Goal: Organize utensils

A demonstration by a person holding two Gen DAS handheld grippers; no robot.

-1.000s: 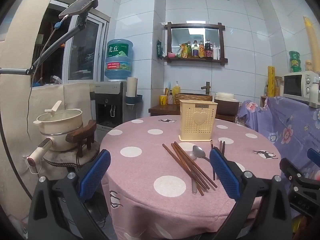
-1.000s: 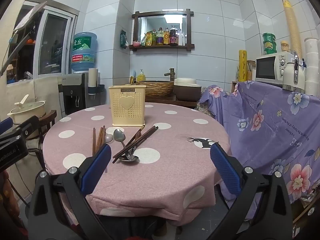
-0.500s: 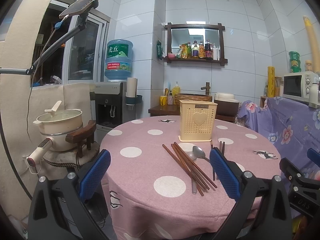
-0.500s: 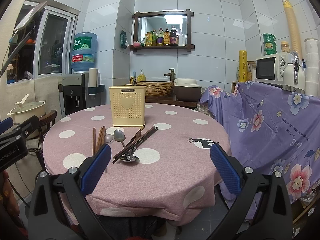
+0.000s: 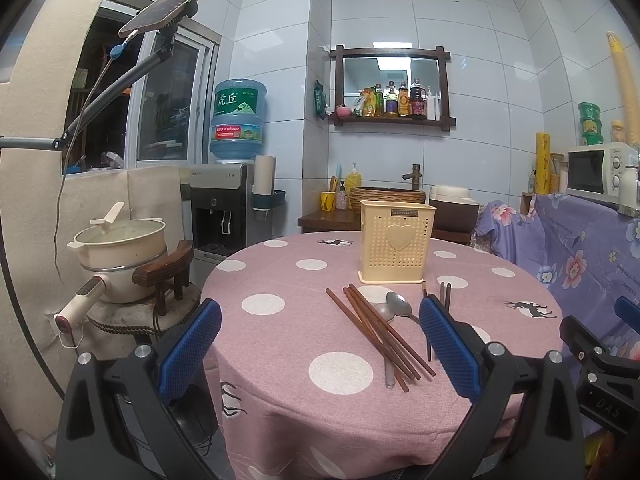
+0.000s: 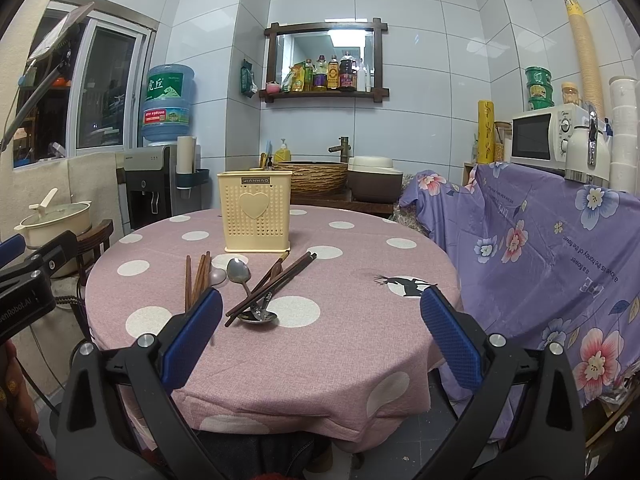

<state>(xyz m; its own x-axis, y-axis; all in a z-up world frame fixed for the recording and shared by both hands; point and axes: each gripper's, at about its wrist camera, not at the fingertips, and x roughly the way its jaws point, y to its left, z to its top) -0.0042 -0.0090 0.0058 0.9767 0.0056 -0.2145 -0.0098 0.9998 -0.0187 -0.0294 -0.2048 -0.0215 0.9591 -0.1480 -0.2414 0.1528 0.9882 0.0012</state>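
A cream perforated utensil holder (image 5: 396, 242) with a heart on it stands upright on the round pink polka-dot table (image 5: 280, 360); it also shows in the right wrist view (image 6: 258, 216). In front of it lie brown chopsticks (image 5: 380, 332), metal spoons (image 5: 398, 306) and a few darker chopsticks (image 5: 444, 292). In the right wrist view the chopsticks (image 6: 276, 284) cross over the spoons (image 6: 240, 272), and more chopsticks (image 6: 198, 276) lie to the left. My left gripper (image 5: 320, 348) is open and empty, hovering before the table edge. My right gripper (image 6: 322, 336) is open and empty over the table's near side.
A cream pot (image 5: 120, 248) sits on a wooden stool left of the table. A water dispenser (image 5: 228, 208) stands behind. A purple floral cloth (image 6: 540, 248) covers furniture on the right, with a microwave (image 6: 548, 136) on it. A phone on an arm (image 5: 160, 8) hangs overhead.
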